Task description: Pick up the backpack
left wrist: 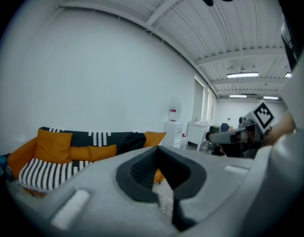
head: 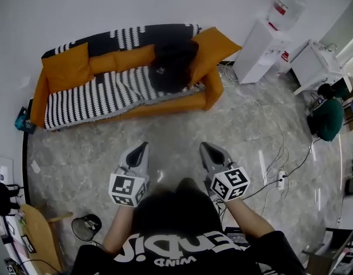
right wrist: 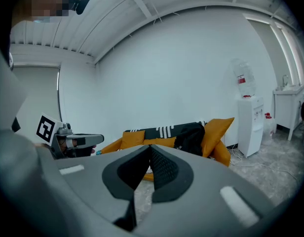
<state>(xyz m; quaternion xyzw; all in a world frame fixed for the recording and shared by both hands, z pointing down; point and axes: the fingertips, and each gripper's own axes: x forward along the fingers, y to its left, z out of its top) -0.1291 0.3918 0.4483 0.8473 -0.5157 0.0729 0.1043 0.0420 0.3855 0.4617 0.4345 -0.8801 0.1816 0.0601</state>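
Both pairs of jaws are pressed together with nothing between them. The black backpack (head: pixel 172 66) sits upright on the right half of the orange sofa (head: pixel 165 105), leaning against its back, on a black-and-white striped throw (head: pixel 90 99). One orange cushion (head: pixel 66 67) rests at the sofa's left end and another (head: pixel 215 46) is just right of the backpack. Farther right stand a white water dispenser (head: pixel 258 50) and a white table (head: pixel 315 65). A seated person (head: pixel 328 116) and cables (head: pixel 277 168) are nearby. The left gripper (head: pixel 143 146) and right gripper (head: pixel 203 146) hover side by side over the pale floor (head: pixel 79 153), pointing at the sofa and well apart from it.
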